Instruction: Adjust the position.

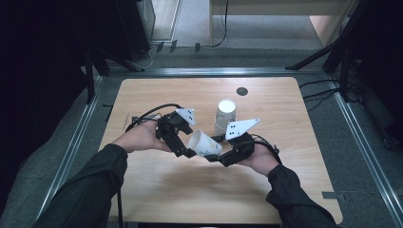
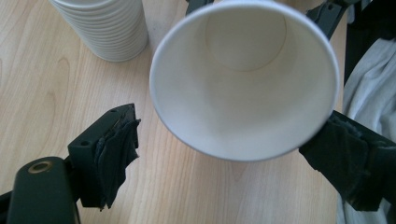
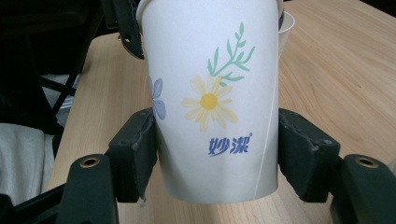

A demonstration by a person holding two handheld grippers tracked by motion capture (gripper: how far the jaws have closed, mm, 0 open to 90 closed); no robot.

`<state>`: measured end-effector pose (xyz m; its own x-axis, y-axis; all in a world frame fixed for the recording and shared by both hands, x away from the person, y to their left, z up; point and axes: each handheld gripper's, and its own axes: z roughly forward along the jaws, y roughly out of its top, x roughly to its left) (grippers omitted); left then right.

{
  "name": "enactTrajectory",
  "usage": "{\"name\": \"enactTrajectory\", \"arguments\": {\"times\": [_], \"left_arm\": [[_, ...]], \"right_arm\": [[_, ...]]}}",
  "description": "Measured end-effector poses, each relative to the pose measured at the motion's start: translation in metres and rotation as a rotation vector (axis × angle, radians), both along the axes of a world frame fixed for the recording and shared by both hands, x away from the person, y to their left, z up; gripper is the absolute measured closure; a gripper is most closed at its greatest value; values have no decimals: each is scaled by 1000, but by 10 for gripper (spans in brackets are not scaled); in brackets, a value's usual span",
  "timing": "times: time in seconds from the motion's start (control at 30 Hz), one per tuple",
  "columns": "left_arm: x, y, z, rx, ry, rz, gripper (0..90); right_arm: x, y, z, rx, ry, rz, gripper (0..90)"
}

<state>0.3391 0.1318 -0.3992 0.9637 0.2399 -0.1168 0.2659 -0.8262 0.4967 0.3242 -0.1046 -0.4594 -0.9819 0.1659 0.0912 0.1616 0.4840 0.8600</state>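
While the right gripper (image 1: 212, 155) clamped a paper cup (image 1: 205, 143) near its base, its two padded jaws pressed flat on opposite sides of the cup's wall, as the right gripper view showed (a daisy, a green sprig and blue lettering faced that camera). The cup (image 3: 212, 100) lay tilted on its side above the table (image 1: 285, 114), a little toward six o'clock of the table's middle, with its open mouth turned to nine o'clock in the high view, toward the left gripper (image 1: 186, 151).

In the left gripper view the cup (image 2: 245, 79) showed its bare white inside and round bottom. The left gripper (image 2: 219, 161) had its jaws spread wide: the pad at eight o'clock of the rim stood apart from it with wood grain visible between, and the pad at four o'clock sat just beside the rim; whether it touched I could not tell. Nothing was squeezed by that gripper.

A stack of cups (image 1: 225, 115) stood upside down on the table at about one o'clock of the held cup, near it but apart; its ribbed rims (image 2: 105, 28) appeared at eleven o'clock in the left gripper view. A dark round spot (image 1: 242, 91) sat in the tabletop toward twelve o'clock, well apart from both hands. Both dark sleeves (image 1: 90, 185) came in from six o'clock.
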Motion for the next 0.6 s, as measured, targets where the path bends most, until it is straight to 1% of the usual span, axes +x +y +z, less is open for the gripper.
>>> {"name": "enactTrajectory", "arguments": {"times": [0.03, 0.13, 0.33, 0.47, 0.5, 0.6], "left_arm": [[-1, 2, -1, -11, -3, 2, 124], [-2, 7, -3, -65, 11, 21, 124], [-2, 16, -9, -113, 18, 53, 106], [-2, 20, -10, -165, 28, 70, 106], [-2, 20, -10, -178, 24, 76, 105], [-2, 22, -11, -194, 21, 84, 106]], "right_arm": [[0, -1, 0, 3, 0, -1, 343], [-1, -3, 0, -3, 2, -6, 343], [1, -7, 1, 4, 1, -10, 344], [1, -11, 1, 3, 5, -21, 344], [1, -11, 1, 6, 1, -23, 344], [2, -14, 2, 12, 0, -30, 345]]}}
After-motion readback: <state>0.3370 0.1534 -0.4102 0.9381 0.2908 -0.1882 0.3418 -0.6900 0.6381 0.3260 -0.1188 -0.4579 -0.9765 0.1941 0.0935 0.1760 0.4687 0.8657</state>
